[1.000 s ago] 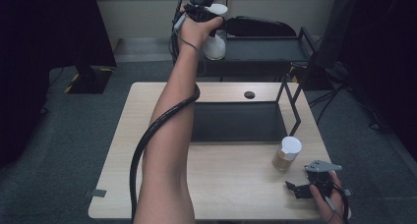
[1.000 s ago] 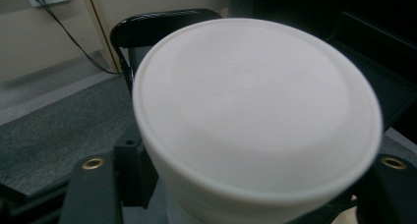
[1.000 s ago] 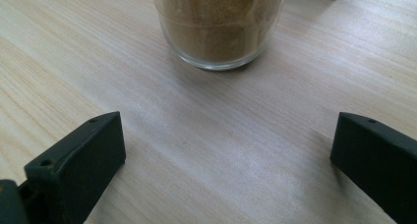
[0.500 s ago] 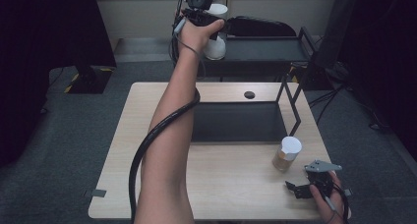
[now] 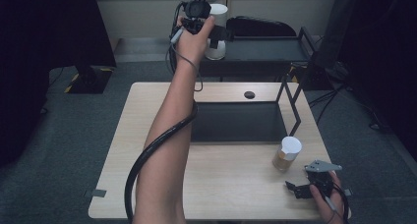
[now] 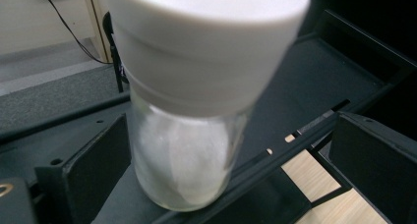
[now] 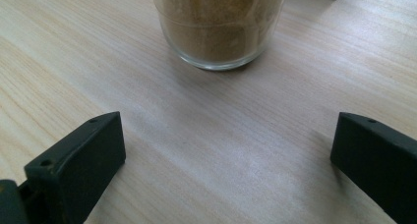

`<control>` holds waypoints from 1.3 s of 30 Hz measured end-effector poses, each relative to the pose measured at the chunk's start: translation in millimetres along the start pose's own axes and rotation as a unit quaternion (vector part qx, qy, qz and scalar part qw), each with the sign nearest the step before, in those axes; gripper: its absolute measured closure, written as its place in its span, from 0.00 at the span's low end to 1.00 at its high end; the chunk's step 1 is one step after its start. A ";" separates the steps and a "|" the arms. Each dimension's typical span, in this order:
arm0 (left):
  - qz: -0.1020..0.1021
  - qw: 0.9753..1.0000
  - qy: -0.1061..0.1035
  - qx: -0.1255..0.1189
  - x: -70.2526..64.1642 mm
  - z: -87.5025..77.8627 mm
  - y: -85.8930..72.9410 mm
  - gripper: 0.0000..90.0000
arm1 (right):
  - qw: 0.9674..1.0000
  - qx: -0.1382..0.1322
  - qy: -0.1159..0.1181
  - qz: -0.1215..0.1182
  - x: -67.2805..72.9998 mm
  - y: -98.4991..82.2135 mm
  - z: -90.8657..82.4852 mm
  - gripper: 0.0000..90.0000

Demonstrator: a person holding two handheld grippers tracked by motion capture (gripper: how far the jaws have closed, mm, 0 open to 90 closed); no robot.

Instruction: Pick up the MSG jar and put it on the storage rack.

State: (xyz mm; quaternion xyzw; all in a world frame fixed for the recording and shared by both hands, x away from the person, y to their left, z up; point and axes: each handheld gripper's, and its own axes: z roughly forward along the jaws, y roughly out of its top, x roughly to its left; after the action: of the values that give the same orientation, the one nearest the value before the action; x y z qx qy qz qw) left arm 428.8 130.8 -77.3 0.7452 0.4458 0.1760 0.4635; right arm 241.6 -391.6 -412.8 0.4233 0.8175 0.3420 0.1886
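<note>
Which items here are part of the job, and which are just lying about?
In the job:
- white-powder jar, between the left gripper's just-opened jaws, on the black shelf
- brown-powder jar, ahead of the open right gripper

Lying about:
- black bag
- black frame

Your left gripper jaws just opened: earlier clamped on white-lidded jar of white powder, now spread wide. Jar sits between them on dark shelf; left pad close beside glass, right pad well apart. In high view, your left hand shifted slightly toward you and a bit lower versus a second ago. Jar no longer gripped, stands upright on shelf just beside gripper.
</note>
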 end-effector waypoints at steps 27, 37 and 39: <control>0.026 0.999 -0.043 0.001 -9.9 -7.4 -51.8 0.02 | 1.000 0.000 -0.001 0.002 1.7 -1.3 -1.2 0.00; 0.035 0.997 -0.064 0.003 -7.2 -2.2 -72.8 0.02 | 1.000 -0.001 -0.001 0.001 1.9 -1.9 -1.5 0.00; 0.031 0.997 -0.068 0.003 -5.4 -0.8 -78.8 0.02 | 1.000 -0.001 -0.001 0.001 2.1 -2.0 -1.6 0.00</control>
State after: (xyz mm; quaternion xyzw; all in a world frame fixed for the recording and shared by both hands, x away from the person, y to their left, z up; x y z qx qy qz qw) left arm 385.8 140.4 -142.9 0.7707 0.3903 0.1380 0.4845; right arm 238.4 -391.3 -413.1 0.4238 0.8168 0.3425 0.1895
